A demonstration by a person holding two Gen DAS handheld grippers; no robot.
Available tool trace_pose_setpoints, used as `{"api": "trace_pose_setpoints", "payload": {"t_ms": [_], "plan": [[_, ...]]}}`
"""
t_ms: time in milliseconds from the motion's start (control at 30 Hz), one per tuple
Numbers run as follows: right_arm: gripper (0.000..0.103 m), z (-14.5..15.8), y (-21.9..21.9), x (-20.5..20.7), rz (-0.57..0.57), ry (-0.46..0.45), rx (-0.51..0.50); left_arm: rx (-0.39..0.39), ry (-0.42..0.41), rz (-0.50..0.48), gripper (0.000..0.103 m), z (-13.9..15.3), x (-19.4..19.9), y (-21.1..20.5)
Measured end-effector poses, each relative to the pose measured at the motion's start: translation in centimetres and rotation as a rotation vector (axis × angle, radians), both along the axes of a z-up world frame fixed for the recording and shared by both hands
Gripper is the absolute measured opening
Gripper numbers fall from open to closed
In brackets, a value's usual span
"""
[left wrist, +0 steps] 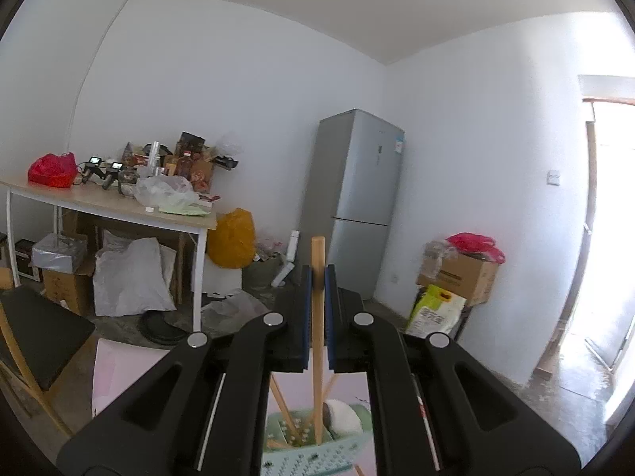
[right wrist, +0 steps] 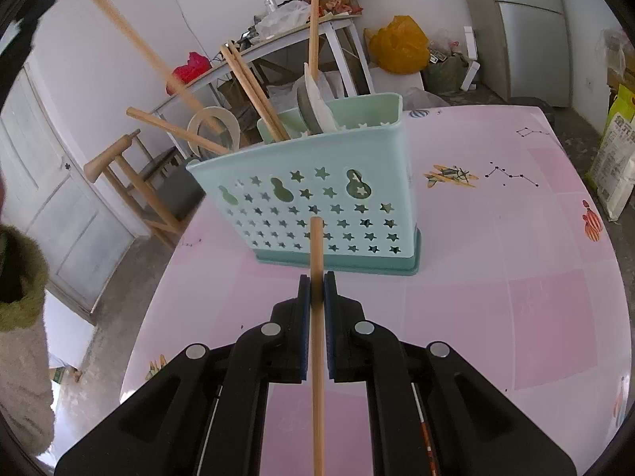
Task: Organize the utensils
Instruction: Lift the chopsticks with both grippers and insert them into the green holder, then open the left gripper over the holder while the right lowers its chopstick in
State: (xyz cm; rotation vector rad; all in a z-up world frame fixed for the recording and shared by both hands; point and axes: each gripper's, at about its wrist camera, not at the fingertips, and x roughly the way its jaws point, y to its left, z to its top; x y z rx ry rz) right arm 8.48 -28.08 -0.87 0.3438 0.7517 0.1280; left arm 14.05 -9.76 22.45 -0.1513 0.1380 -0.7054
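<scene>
A mint-green utensil holder [right wrist: 317,198] with star cut-outs stands on the pink table [right wrist: 496,277]. It holds several wooden-handled utensils, a pair of chopsticks [right wrist: 254,91] and a grey-white spoon head [right wrist: 313,99]. My right gripper [right wrist: 317,281] is shut on a wooden handle [right wrist: 317,317], just in front of the holder. My left gripper [left wrist: 317,277] is shut on another wooden handle [left wrist: 317,317] that reaches down into the holder [left wrist: 313,452]. That gripper and its handle [right wrist: 131,31] show at the top left of the right wrist view.
A wooden chair [right wrist: 131,182] stands left of the pink table. A cluttered side table [left wrist: 119,202], a fridge [left wrist: 353,206], an orange bag [left wrist: 232,238] and cardboard boxes [left wrist: 460,273] line the far walls. A door [right wrist: 51,198] is at left.
</scene>
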Motion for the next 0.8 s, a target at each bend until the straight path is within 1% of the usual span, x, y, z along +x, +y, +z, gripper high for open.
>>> {"api": "trace_pose_setpoints", "payload": {"t_ms": [133,300,367,400,467,500,533,567,600,667,800], "plan": [[0.007,-0.2,-0.1,0.3,0.008,0.006,0.004,0.015,0.012,0.034,0.005,-1.8,2.0,-1.9],[0.007,-0.4,-0.3,0.4,0.007,0.015,0.006,0.001,0.083,0.021,0.005,-4.7,4.0,-2.6],[0.007,-0.6,-0.4,0.4,0.002,0.02,0.007,-0.009,0.13,0.009,0.005,-6.4,4.8,-2.6],[0.007,-0.6,-0.4,0.5,0.001,0.022,0.007,-0.003,0.163,0.003,0.005,-7.3,5.2,-2.8],[0.007,-0.6,-0.4,0.5,-0.002,0.025,0.005,0.008,0.202,0.0,0.006,-8.7,5.4,-2.6],[0.007,-0.6,-0.3,0.4,-0.005,0.026,0.001,0.01,0.221,-0.004,0.013,-9.2,5.5,-2.4],[0.007,-0.6,-0.3,0.3,-0.006,0.027,-0.001,0.004,0.226,-0.003,0.017,-9.5,5.2,-2.0],[0.007,-0.5,-0.3,0.3,-0.008,0.027,-0.003,-0.003,0.224,0.0,0.025,-9.6,5.0,-1.6],[0.007,-0.4,-0.2,0.2,-0.01,0.027,-0.007,-0.013,0.218,0.002,0.03,-9.6,4.6,-1.1],[0.007,-0.2,-0.2,0.0,-0.013,0.027,-0.012,-0.024,0.207,0.002,0.033,-9.4,3.6,-0.1],[0.007,0.6,-0.1,-0.7,-0.026,0.011,-0.023,-0.045,0.188,0.025,0.049,-8.9,1.4,2.8]]}}
